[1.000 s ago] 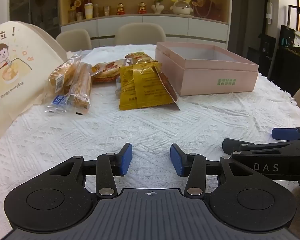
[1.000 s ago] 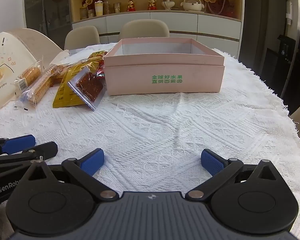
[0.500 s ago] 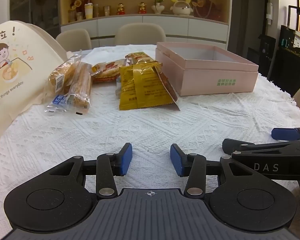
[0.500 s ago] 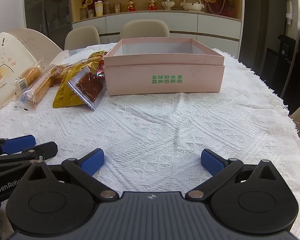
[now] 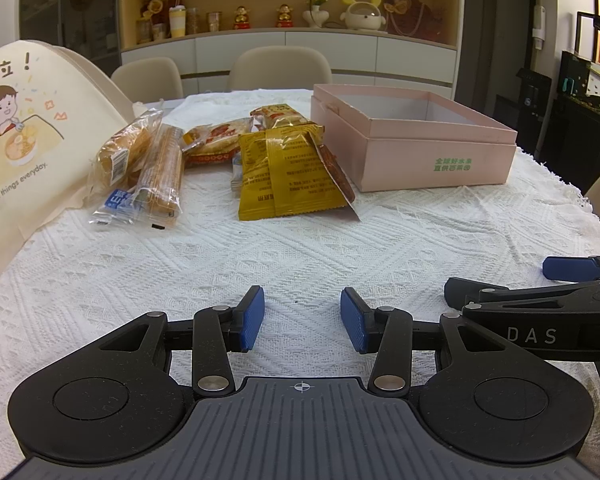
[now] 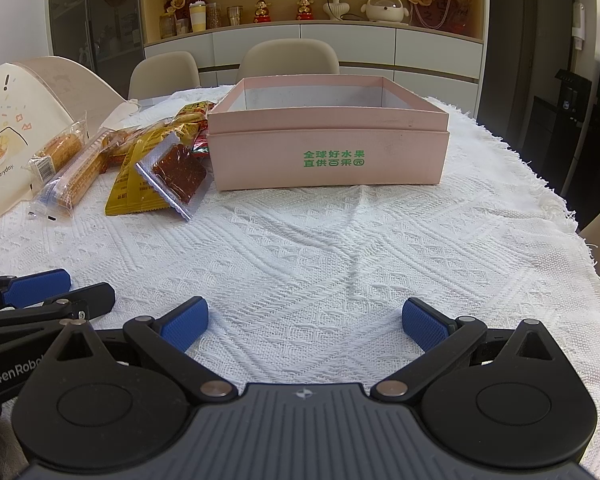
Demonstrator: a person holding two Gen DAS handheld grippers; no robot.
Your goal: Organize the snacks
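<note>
A round table covered by a white knitted cloth (image 6: pixel 320 248) is seen, and at about twelve o'clock on it an open pink cardboard box (image 6: pixel 328 160) stands empty as far as can be seen. Beside the box, at roughly ten o'clock, the loose snacks are heaped: yellow foil sachets (image 5: pixel 292 172), a clear packet with a dark red slab (image 6: pixel 178 174) and clear-wrapped bread sticks (image 5: pixel 156 168). At six o'clock the left gripper (image 5: pixel 302 318) is held part-spread and the right gripper (image 6: pixel 304 318) spread wide, nothing between the jaws of either.

No snack is judged to be packed yet. A good first pick would probably be a top packet, pinched by its sealed edge so the filling is not crushed, and laid flat against a box wall.

Green Chinese characters are printed on the box; "DAS" and "GenRobo" are read on the grippers; "little things everyday" is read on a cream cartoon-printed cushion (image 5: pixel 24 136).
</note>
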